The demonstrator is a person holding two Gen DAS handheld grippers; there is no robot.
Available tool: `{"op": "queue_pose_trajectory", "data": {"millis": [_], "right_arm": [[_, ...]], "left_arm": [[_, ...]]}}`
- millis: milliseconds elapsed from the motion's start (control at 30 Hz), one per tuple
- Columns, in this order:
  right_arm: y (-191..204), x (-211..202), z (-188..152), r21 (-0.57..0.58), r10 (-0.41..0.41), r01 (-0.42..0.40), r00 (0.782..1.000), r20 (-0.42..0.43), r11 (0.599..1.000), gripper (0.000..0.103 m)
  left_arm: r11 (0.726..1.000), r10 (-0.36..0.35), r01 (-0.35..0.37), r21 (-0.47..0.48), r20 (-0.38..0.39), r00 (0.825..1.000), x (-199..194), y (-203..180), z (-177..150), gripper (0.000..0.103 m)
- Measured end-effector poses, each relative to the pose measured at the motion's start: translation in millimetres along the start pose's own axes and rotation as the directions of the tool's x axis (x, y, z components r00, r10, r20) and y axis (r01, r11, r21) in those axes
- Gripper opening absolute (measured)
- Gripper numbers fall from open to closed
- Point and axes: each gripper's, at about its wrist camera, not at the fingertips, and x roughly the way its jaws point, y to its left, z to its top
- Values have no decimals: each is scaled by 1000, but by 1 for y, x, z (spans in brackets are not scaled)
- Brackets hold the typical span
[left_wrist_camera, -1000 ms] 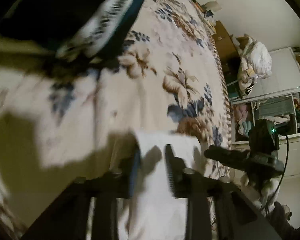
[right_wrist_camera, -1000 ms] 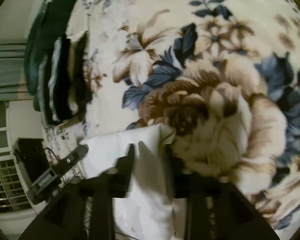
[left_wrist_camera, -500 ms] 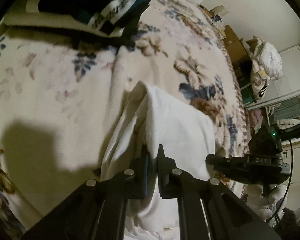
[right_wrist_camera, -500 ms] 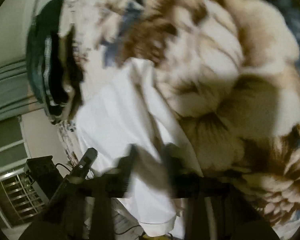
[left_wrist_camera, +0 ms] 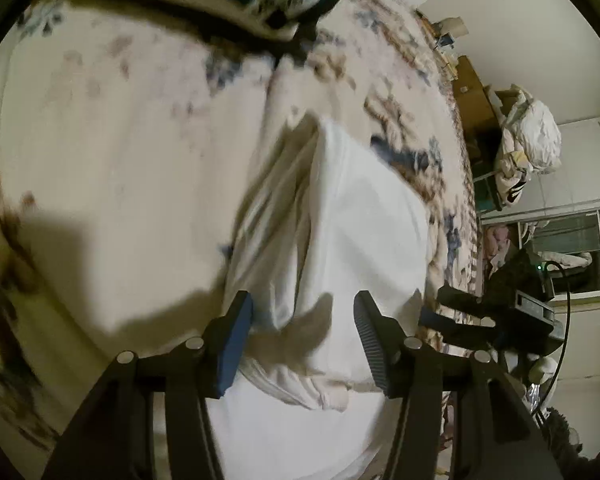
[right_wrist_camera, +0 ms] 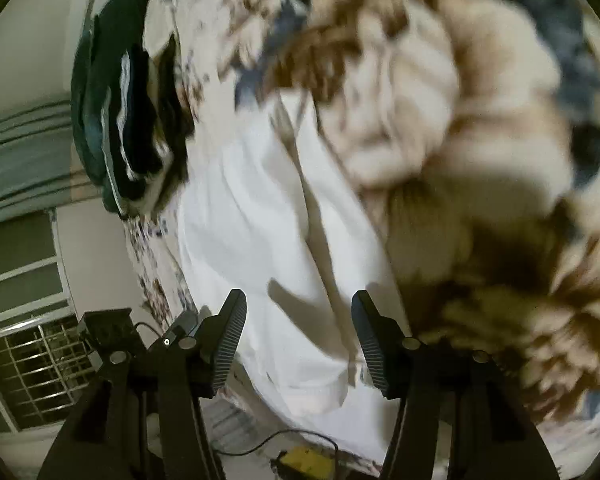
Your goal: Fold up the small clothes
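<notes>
A bed (left_wrist_camera: 112,152) fills both views, covered by a plush cream spread printed with large brown and blue flowers. The room around it is dim: a pale wall, cardboard boxes (left_wrist_camera: 474,96) and a white bundle (left_wrist_camera: 530,136) beyond the bed's far edge in the left view, a barred window (right_wrist_camera: 32,364) and grey striped curtain (right_wrist_camera: 20,160) in the right view.

A white garment (left_wrist_camera: 364,232) lies on the spread near the bed's near edge, soft and creased, with a raised fold running lengthways; its hem reaches the edge. Bare spread lies open to its left in the left view. A stack of dark folded clothes (right_wrist_camera: 120,112) sits well apart, by the far side.

The left tongs (left_wrist_camera: 303,330) and the right tongs (right_wrist_camera: 298,330) hang just above the garment, jaws partly apart and opening, with cloth below the gap and no pad pressing on it.
</notes>
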Motion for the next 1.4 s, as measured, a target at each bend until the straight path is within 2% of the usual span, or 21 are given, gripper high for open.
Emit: {"op": "queue_pose_trajectory", "data": {"millis": [67,100,133,167,233,333,367,433,533,600,633,667,733,800,1000,1100,1233,1300,1333,1367,1400], "right_arm": [[-4,16,-4,19,1,0,999,-33,1000,57],[-5,24,-6,25,0,1,999,-43,1000,57],[-5,30,-7,26,-3,5,999,-47,1000,49],[-4,33,-8,18,-5,5,999,-40,1000,22],[4,36,-9,1,-4,4,999,-32,1000,9],[14,20,-9,-30,-28,29,999,43,999,6],[16,13,-8,-32,-33,36,997,69,999,6],[16,9,-7,-37,-50,52,996,68,998,6],[13,8,-12,-41,-124,125,992,31,991,11],[9,3,-23,-56,-154,155,988,22,986,27],[5,-2,-32,-54,-156,157,988,19,986,43],[1,-6,-40,-56,-166,167,986,19,984,51],[-10,-17,-64,-59,-179,179,984,18,982,53],[-29,-25,-93,-49,-183,183,983,-7,982,57],[-89,-20,-165,12,-216,218,971,-106,976,60],[-110,-6,-184,1,-221,224,965,-138,975,60],[-125,19,-192,-4,-200,202,968,-152,979,60],[-129,27,-193,-7,-186,187,971,-149,982,60],[-129,30,-193,-6,-179,180,973,-148,984,60],[-128,33,-194,0,-169,170,975,-143,985,60],[-128,33,-195,-1,-167,168,976,-138,986,58]], "left_arm": [[1000,6,-6,7,23,1000,6,-3,-3,42],[1000,14,-15,24,49,999,6,-7,-3,30],[999,20,-23,43,51,998,9,-11,-3,7],[998,30,-34,57,54,998,11,-15,-2,7],[997,15,-20,69,75,997,9,-20,-1,7],[997,15,-22,74,88,996,4,-19,0,7],[998,2,-7,67,75,997,5,-15,0,8],[999,-3,2,44,22,1000,11,-10,0,12],[1000,-16,17,21,-31,999,3,-6,-9,16],[999,-30,31,16,-30,999,-16,-2,-22,26],[1000,-19,20,15,-23,1000,-26,2,-31,39],[1000,-7,8,14,-13,1000,-38,7,-42,53],[1000,18,-18,-2,-11,1000,-55,21,-69,56],[999,28,-29,-25,-58,998,-57,35,-97,56],[996,63,-73,-51,-169,984,-28,67,-167,56],[996,74,-82,-35,-197,978,-7,71,-182,56],[996,69,-78,-54,-152,986,1,73,-185,56],[995,60,-70,-77,-116,991,-2,73,-185,54],[995,53,-61,-77,-102,993,-4,73,-186,49],[995,58,-64,-71,-83,995,-7,71,-188,22],[995,72,-78,-61,-89,993,-8,70,-190,11]]}}
